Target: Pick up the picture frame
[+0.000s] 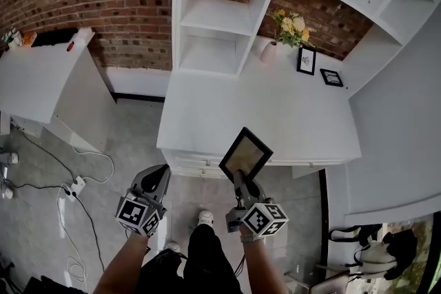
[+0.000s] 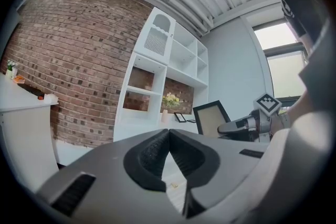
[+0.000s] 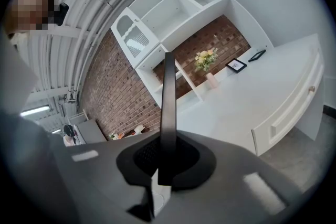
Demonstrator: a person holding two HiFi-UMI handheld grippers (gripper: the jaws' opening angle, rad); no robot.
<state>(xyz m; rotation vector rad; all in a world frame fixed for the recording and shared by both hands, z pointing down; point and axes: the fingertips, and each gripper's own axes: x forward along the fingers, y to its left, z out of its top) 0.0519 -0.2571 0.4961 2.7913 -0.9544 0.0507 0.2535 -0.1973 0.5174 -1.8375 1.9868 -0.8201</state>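
Black picture frame (image 1: 245, 153), long axis forward

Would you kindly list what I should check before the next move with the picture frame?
1. Right gripper shut on black-rimmed picture frame: ok.
2. Frame clear of the white desk: ok.
3. Grip firmness, fingers on one edge only: cannot tell.
4. Left gripper shut, empty, apart from frame: ok.
5. Pale vase of yellow flowers and two small black frames upright at desk's back, far from held frame: ok.
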